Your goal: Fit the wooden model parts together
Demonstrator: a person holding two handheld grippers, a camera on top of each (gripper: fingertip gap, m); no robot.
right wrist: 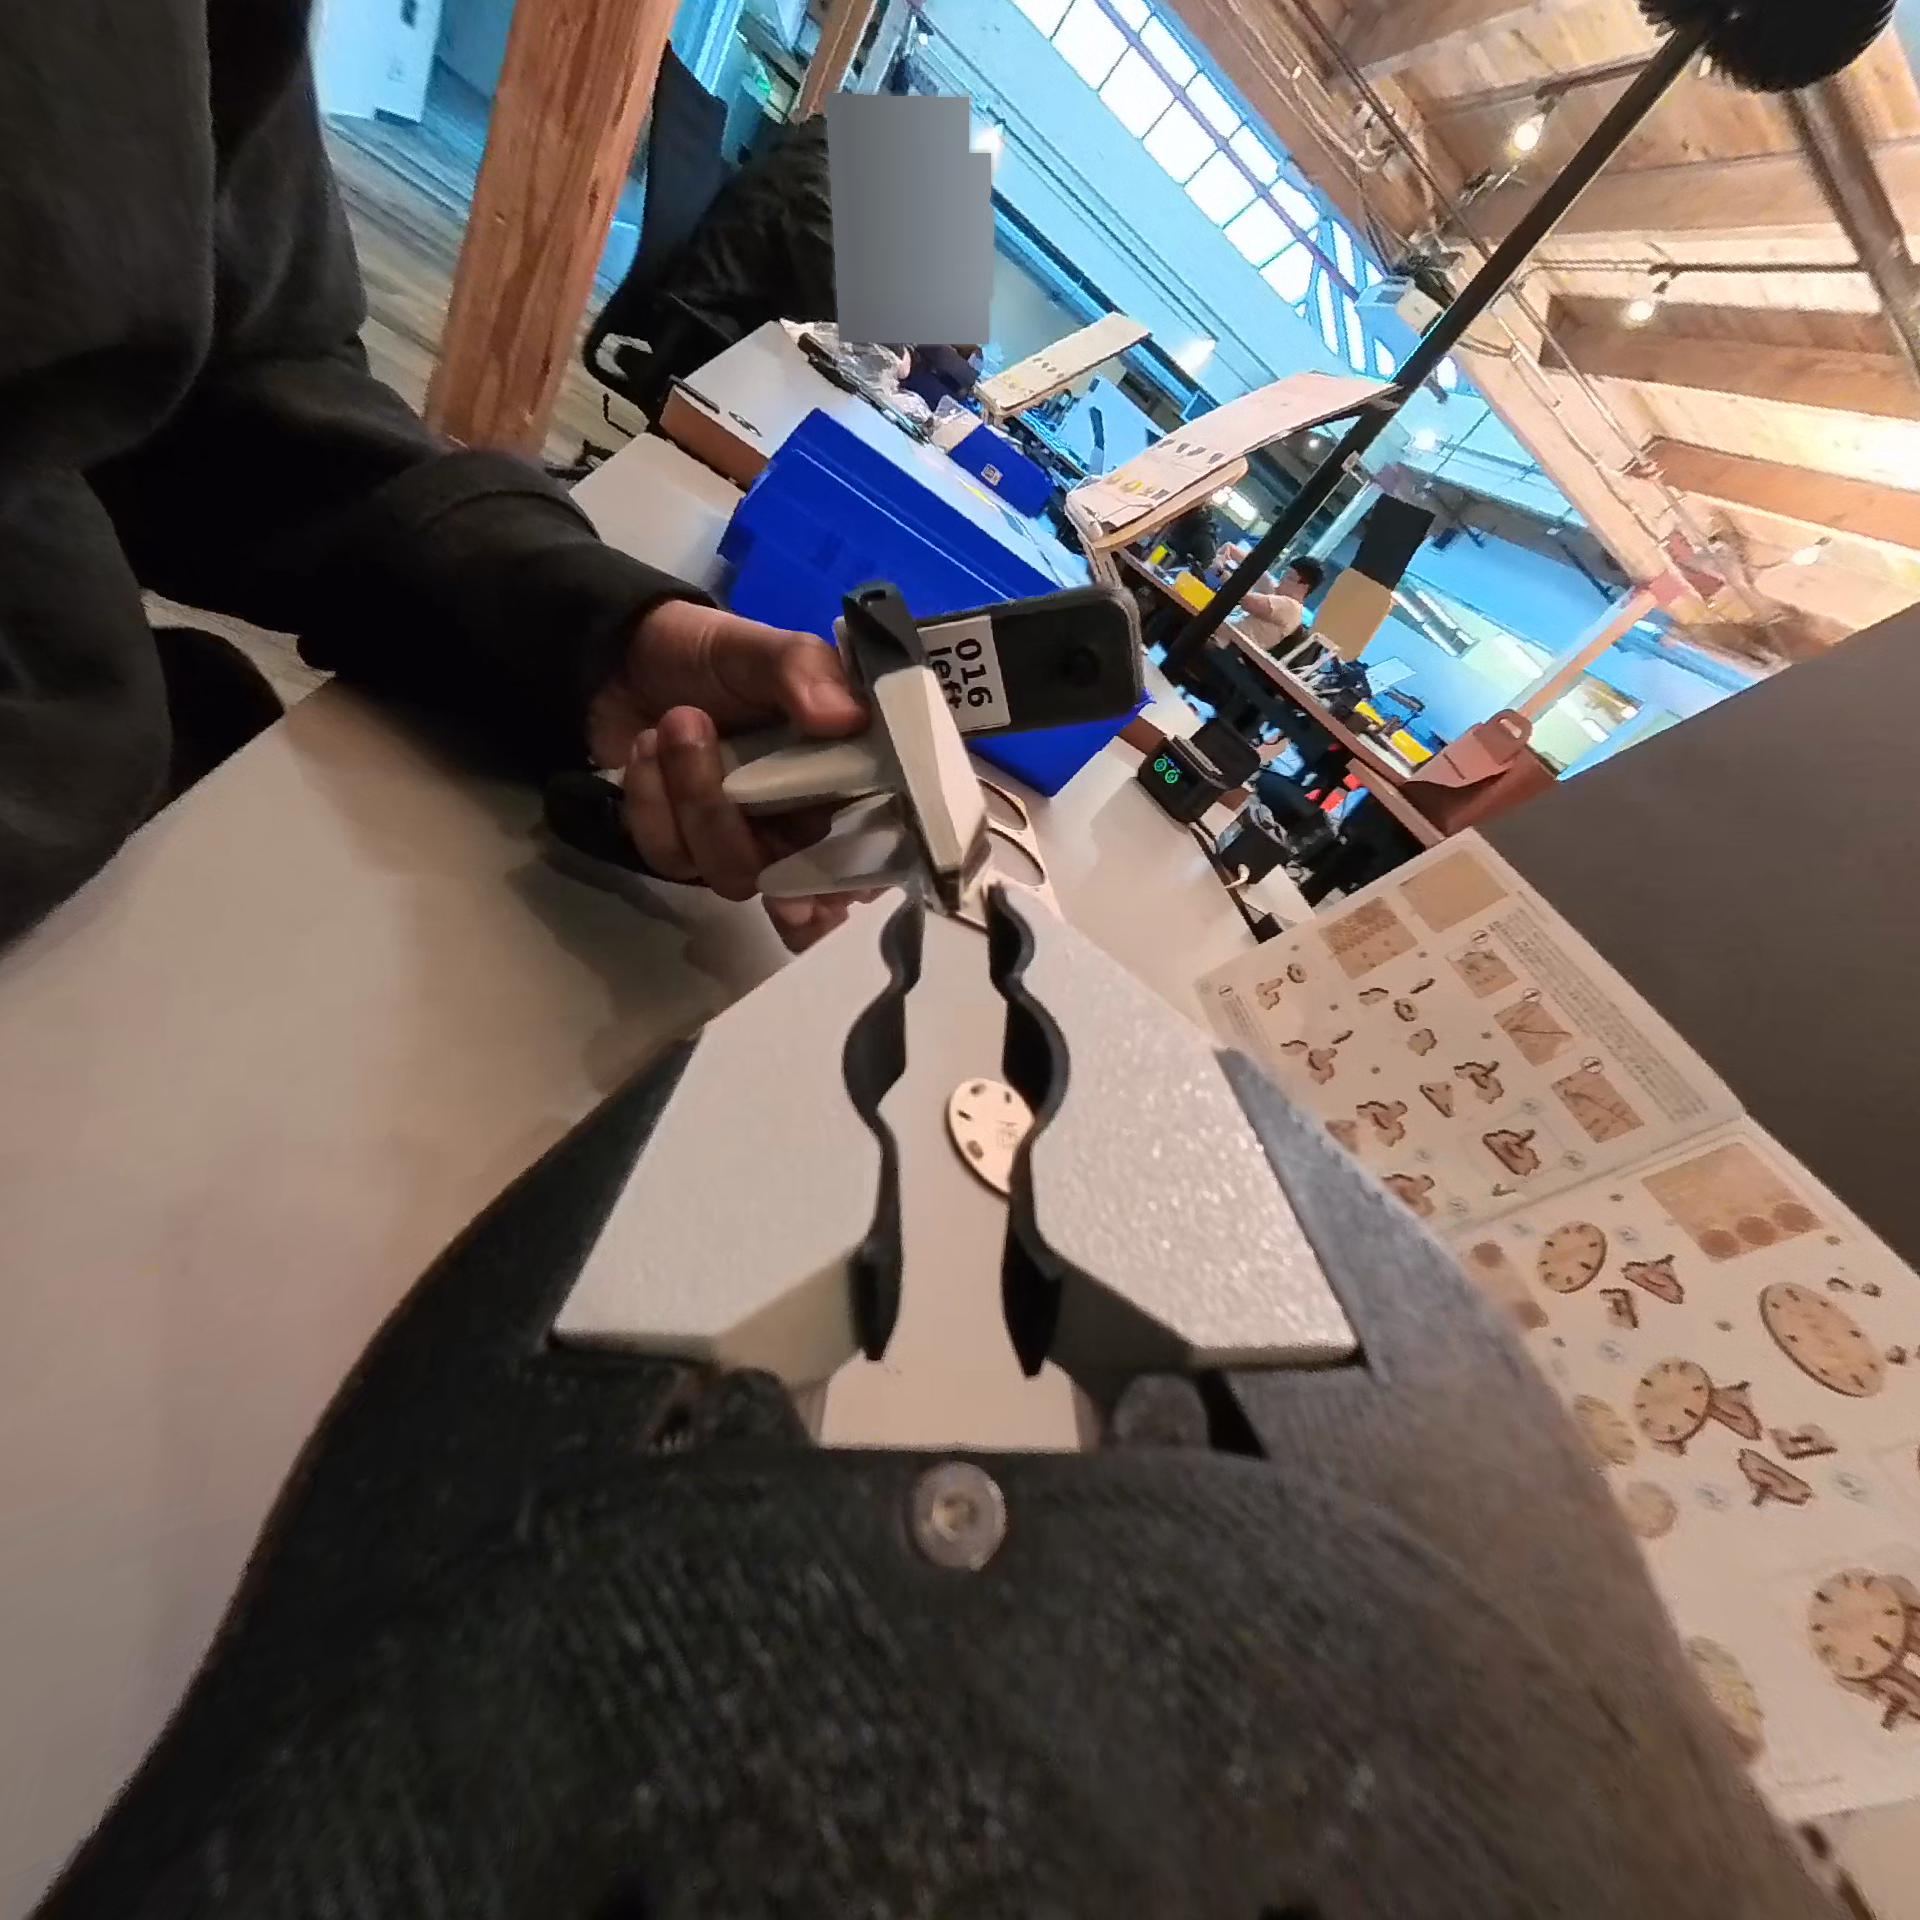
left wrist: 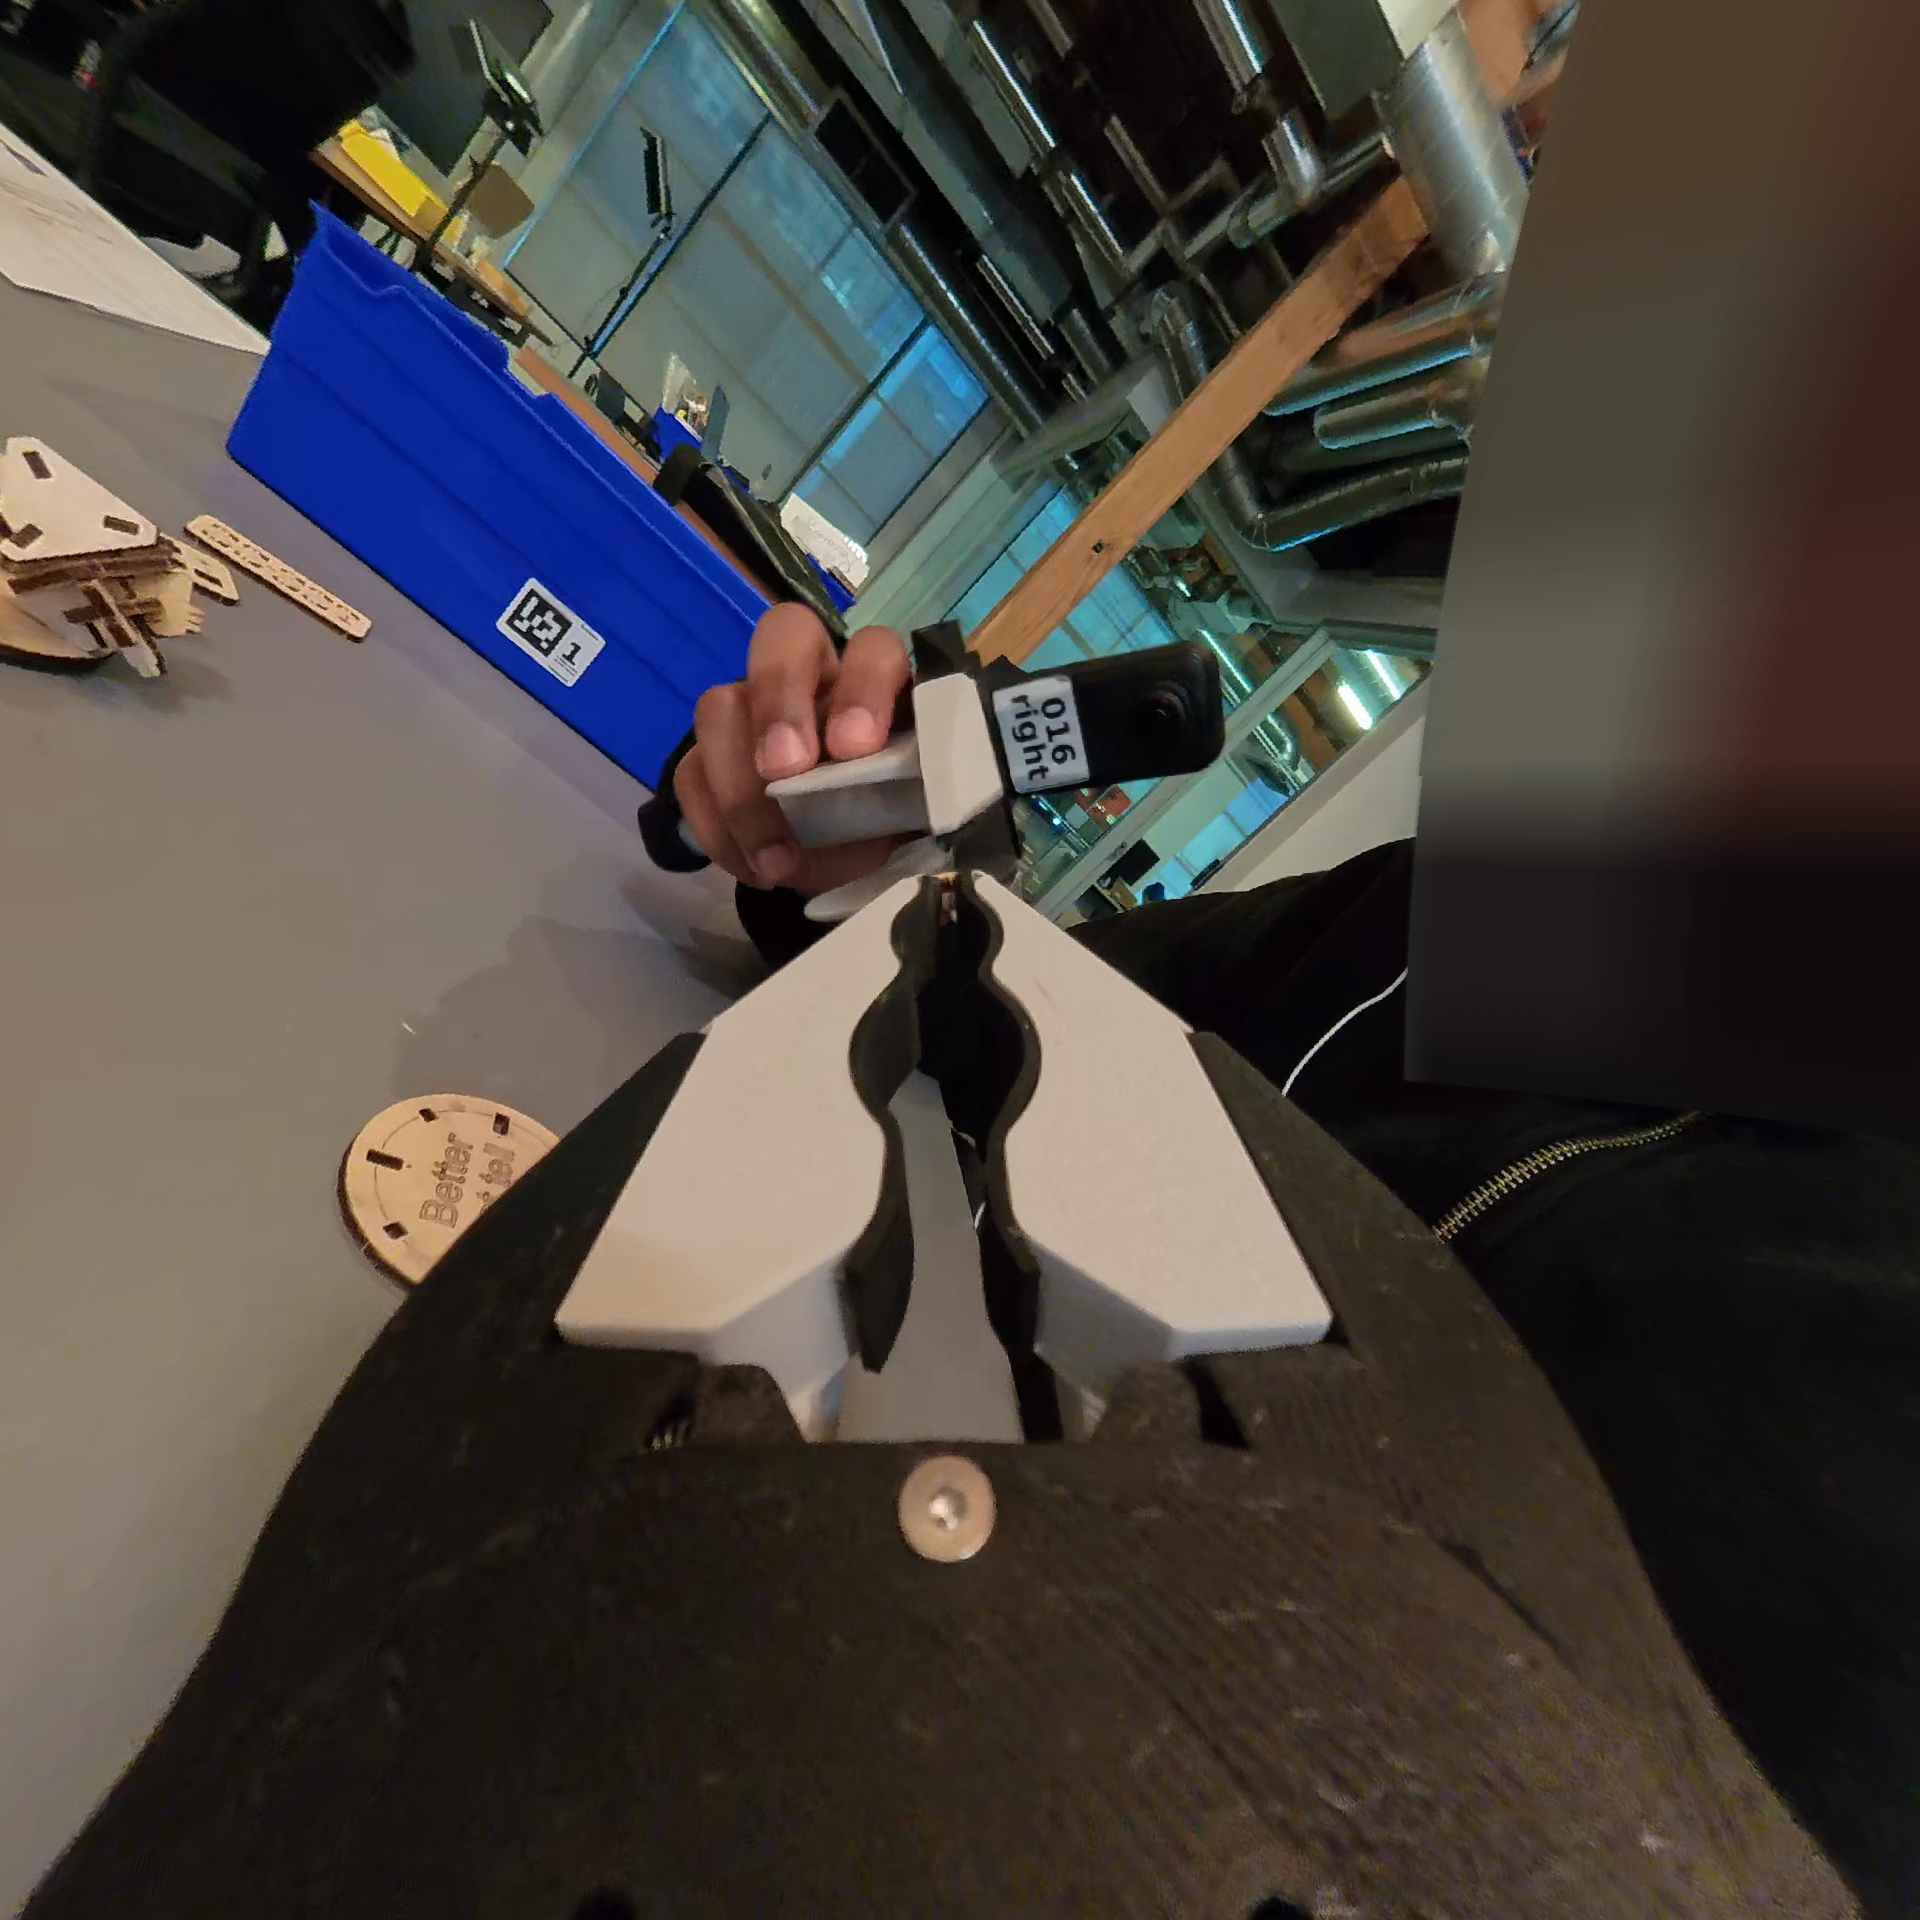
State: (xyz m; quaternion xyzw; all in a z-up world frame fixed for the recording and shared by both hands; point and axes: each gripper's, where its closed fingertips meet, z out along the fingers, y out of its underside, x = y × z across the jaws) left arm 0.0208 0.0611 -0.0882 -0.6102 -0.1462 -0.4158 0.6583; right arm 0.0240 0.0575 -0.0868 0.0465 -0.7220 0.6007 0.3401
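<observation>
Left wrist view, centre of frame: the left gripper [left wrist: 951,883] has its jaws pressed together on a thin wooden sliver [left wrist: 943,896], barely showing at the tips. The right gripper [right wrist: 954,912] stands slightly spread around that same spot, its pads apparently not pressing. A round wooden disc [left wrist: 436,1174] lies on the grey table [left wrist: 208,935], lower left. The sliver looks light, stiff and easily snapped, so it is best pinched across its flat faces.
</observation>
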